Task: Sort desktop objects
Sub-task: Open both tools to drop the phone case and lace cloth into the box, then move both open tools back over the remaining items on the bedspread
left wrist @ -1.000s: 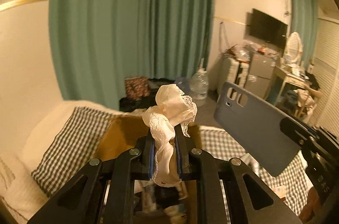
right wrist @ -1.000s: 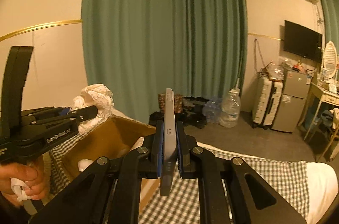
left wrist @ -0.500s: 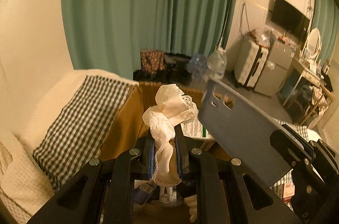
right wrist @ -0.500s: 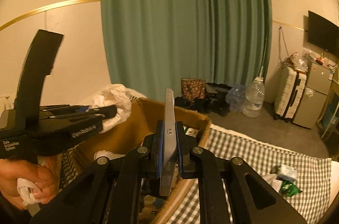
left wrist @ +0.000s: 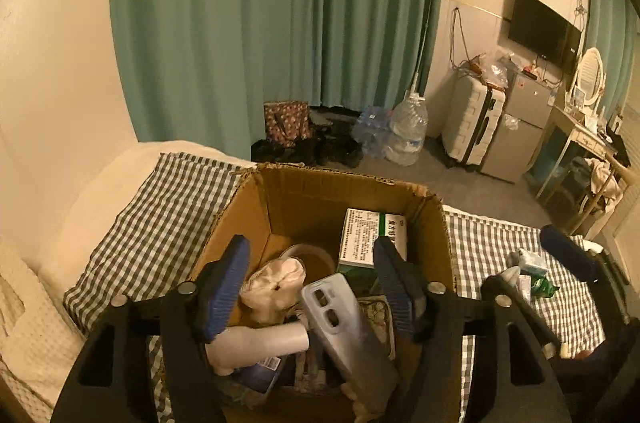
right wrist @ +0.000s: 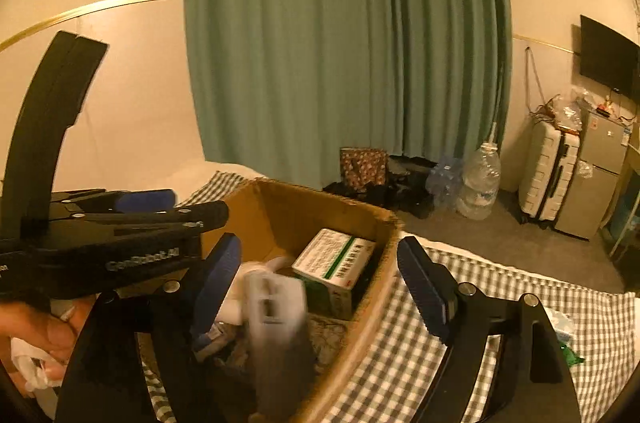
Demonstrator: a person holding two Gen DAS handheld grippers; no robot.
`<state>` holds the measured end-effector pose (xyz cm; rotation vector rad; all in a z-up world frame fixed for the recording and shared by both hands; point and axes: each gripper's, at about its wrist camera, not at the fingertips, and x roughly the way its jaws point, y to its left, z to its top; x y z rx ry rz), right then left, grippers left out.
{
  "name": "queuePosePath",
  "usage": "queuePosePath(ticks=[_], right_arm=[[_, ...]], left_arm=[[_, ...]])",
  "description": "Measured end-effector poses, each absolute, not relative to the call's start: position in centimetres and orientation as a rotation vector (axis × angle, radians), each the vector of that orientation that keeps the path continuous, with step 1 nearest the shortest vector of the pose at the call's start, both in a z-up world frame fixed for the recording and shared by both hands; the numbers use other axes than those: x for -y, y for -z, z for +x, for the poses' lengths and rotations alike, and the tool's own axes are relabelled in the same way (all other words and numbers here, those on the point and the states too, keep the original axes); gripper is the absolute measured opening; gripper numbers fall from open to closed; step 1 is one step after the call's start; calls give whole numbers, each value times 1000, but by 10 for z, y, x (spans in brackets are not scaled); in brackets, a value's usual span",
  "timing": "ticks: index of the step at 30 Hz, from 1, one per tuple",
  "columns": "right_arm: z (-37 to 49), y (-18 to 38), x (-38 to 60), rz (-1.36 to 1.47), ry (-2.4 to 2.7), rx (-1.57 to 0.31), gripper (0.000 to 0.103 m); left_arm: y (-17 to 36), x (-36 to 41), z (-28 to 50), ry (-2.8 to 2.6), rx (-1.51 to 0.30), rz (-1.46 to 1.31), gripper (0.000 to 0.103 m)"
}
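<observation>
phone case and lace cloth in box, both grippers released

the grey phone case lies tilted inside the cardboard box, beside the white lace cloth and a green-and-white carton. left gripper is spread wide above the box, grasping nothing. right gripper is likewise spread, empty. the box sits on a checked blanket.

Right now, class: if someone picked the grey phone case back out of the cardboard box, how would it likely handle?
The grey phone case looks thin and hollow, so probably light. It leans loosely on clutter in the cardboard box, so a nudge would likely tip it. Its smooth surface may be slippery.
</observation>
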<state>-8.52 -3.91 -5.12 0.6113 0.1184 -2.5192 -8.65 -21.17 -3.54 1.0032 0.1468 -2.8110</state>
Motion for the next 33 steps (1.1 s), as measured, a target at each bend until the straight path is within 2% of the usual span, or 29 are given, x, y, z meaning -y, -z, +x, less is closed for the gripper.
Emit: queuePosePath(ticks=[4, 8, 9, 12, 13, 20, 27, 33], right_arm=[[-84, 39, 22, 586, 2565, -119, 80], [-82, 28, 1, 577, 2617, -104, 81], [-81, 25, -4, 581, 2631, -102, 82], [-79, 12, -26, 580, 2664, -78, 98], [-78, 7, -33, 569, 2681, -80, 103], [-64, -20, -73, 508, 2816, -116, 103], [-50, -34, -105, 517, 2903, -96, 103], [-41, -35, -128, 570, 3013, -108, 103]], left_arm=[[28, 205, -84, 2827, -164, 967, 73], [15, 199, -75, 2859, -173, 867, 91], [11, 197, -74, 2867, -180, 847, 93], [4, 188, -71, 2883, -172, 796, 102], [3, 186, -70, 2880, -165, 784, 103], [-19, 174, -55, 2945, -203, 633, 103], [-28, 132, -51, 2999, -6, 559, 103], [-27, 109, -52, 3058, -13, 564, 103]])
